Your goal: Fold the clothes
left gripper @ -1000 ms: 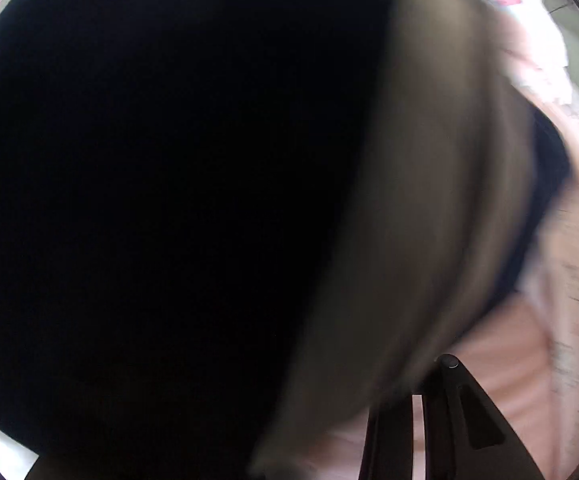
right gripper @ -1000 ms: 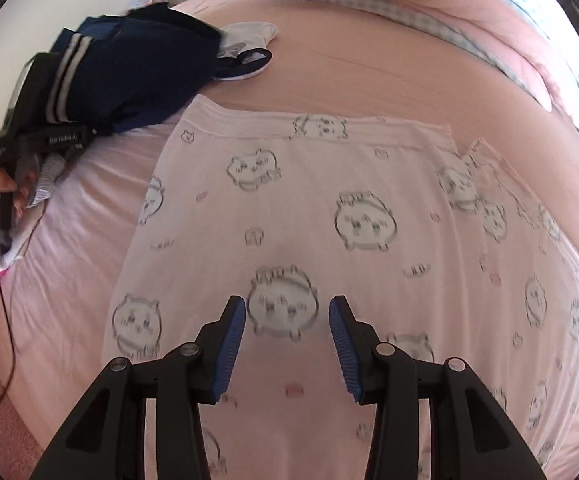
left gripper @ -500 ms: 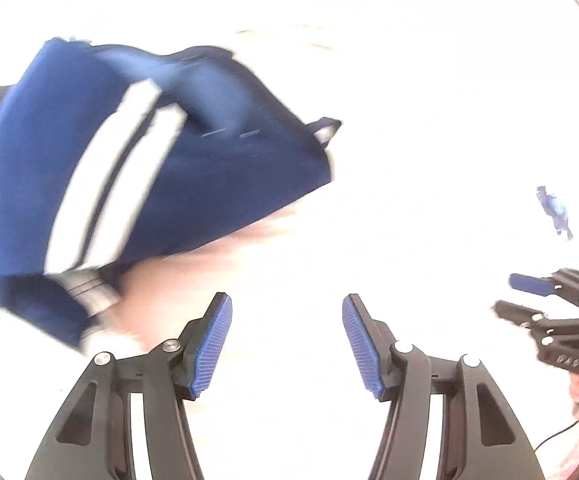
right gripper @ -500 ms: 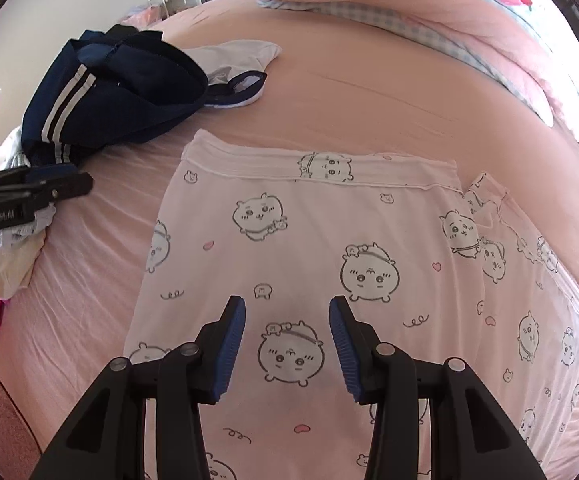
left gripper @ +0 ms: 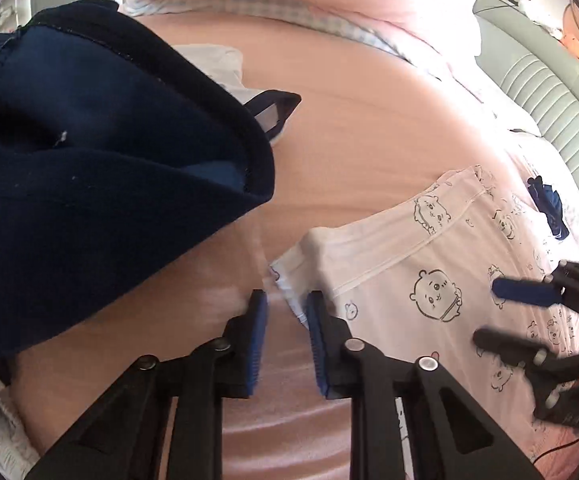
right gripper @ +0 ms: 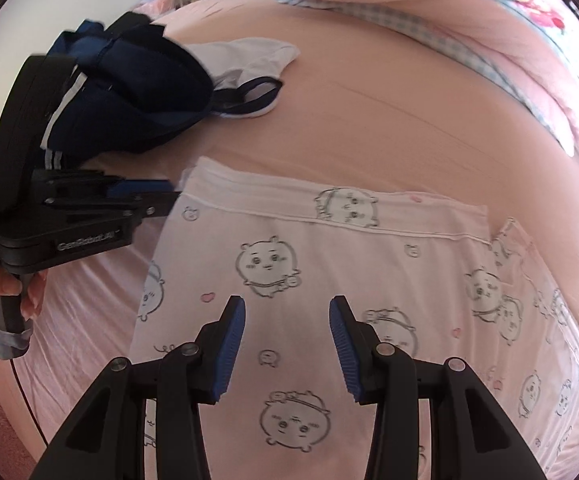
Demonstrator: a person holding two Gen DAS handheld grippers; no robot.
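A pale pink pyjama garment (left gripper: pixel 429 264) (right gripper: pixel 329 260) printed with cartoon faces lies flat on the pink bed sheet (right gripper: pixel 369 120). My left gripper (left gripper: pixel 285 300) (right gripper: pixel 173 196) is at its near-left waistband corner, jaws closing onto that corner, which sits between the blue pads. My right gripper (right gripper: pixel 287 308) (left gripper: pixel 485 312) hovers open above the middle of the garment, with nothing between its fingers. A person's hand (right gripper: pixel 5 288) holds the left gripper's handle.
A heap of navy clothing with white stripes (left gripper: pixel 89 160) (right gripper: pixel 129 92) lies just left of the garment, over a white top (right gripper: pixel 249 52). Pink and checked bedding (right gripper: pixel 449 20) runs along the far side. A small navy item (left gripper: pixel 549 204) lies at the right.
My left gripper came away from the navy clothing, swung over to the pink garment's corner, and its jaws narrowed there. My right gripper drifted a little toward the waistband, still open.
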